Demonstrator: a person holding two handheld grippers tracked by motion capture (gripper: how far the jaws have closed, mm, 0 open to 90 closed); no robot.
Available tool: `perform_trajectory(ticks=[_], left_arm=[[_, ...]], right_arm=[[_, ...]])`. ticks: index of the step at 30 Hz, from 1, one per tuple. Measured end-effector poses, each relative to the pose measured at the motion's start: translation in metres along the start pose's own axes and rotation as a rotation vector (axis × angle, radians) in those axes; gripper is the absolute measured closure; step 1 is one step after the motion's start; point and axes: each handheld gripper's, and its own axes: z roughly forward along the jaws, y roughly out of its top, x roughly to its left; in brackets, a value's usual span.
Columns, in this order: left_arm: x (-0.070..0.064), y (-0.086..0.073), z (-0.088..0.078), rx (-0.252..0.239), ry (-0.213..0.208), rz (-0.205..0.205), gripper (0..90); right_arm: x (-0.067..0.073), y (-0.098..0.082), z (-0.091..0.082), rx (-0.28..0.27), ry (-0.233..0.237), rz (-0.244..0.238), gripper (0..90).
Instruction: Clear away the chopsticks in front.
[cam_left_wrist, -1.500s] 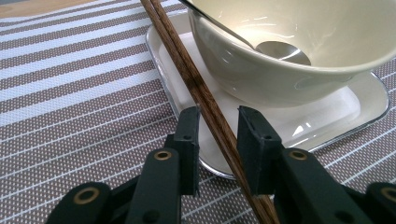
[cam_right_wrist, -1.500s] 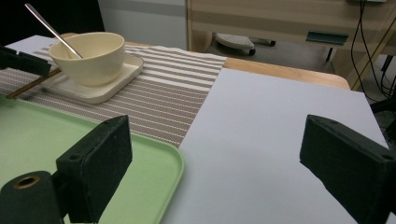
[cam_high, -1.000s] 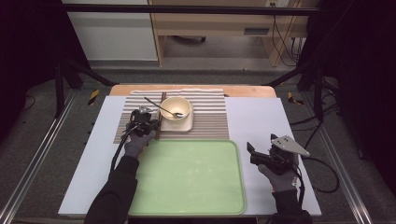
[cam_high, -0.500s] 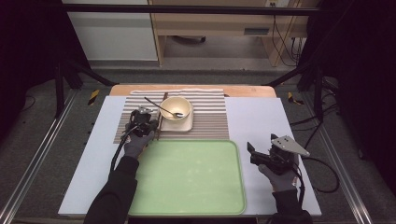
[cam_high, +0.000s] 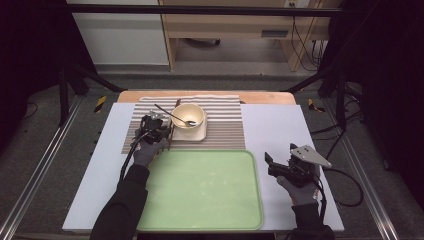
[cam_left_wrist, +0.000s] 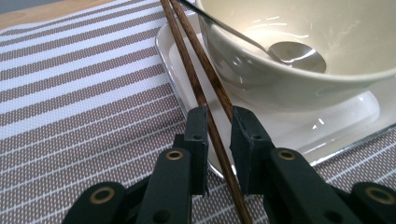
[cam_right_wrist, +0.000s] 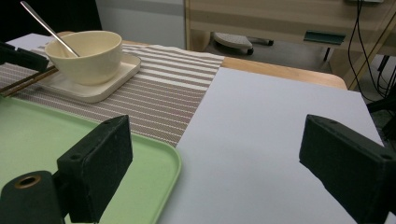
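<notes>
Straddling the chopsticks (cam_left_wrist: 205, 93) loosely, the just-widened left tool (cam_left_wrist: 218, 128) hides their lower ends.

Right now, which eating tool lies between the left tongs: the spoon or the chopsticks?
The chopsticks, the brown wooden pair lying beside the bowl. The metal spoon rests inside the bowl instead.

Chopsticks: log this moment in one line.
left gripper: jaws just opening, astride chopsticks, no grip | chopsticks: lean on plate beside bowl | right gripper: open over table
</notes>
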Motion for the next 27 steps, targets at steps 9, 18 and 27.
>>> perform_trajectory(ticks=[9, 18, 27], left_arm=[[-0.001, 0.002, 0.010, 0.018, 0.007, -0.006, 80.6], [-0.002, 0.004, 0.012, 0.027, 0.023, -0.008, 81.8], [0.002, 0.004, 0.009, 0.019, 0.044, -0.034, 84.8]], right_arm=[[-0.001, 0.000, -0.001, -0.003, -0.001, 0.002, 9.7], [0.000, 0.000, 0.000, -0.002, -0.002, 0.000, 9.8], [-0.001, 0.000, -0.001, 0.000, -0.002, 0.003, 9.8]])
